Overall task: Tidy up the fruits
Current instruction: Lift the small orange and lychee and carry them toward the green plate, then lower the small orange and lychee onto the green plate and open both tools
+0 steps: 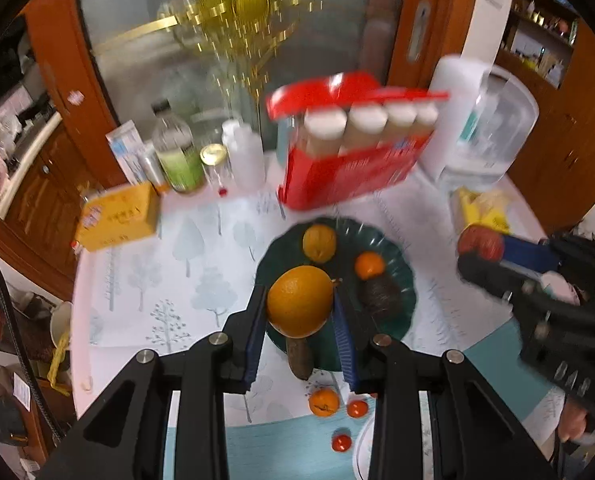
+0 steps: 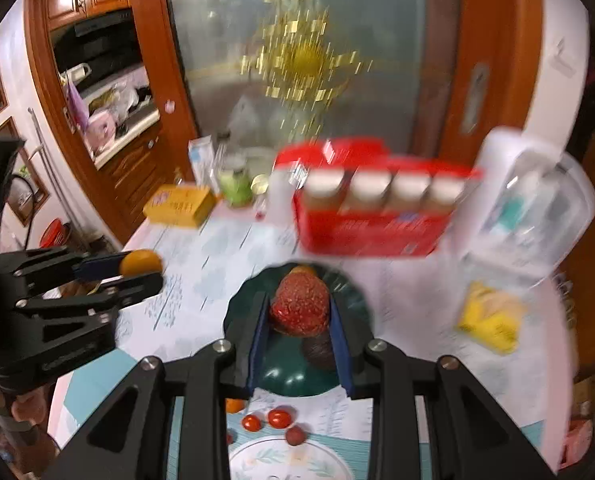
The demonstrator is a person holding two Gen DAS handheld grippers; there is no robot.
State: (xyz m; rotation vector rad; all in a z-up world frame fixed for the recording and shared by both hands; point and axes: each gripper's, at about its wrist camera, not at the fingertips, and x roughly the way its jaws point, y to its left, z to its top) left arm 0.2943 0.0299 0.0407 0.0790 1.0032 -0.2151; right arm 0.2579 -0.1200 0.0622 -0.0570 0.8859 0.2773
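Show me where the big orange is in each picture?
Left wrist view: the big orange sits low in the middle, squeezed in the left gripper, over the green plate.
Right wrist view: the same orange peeks out at the far left, in that gripper.
Shared landmark: the red box behind the plate.

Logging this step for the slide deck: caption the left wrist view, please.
Left gripper holds a large orange above the dark green plate, where three other fruits already lie.
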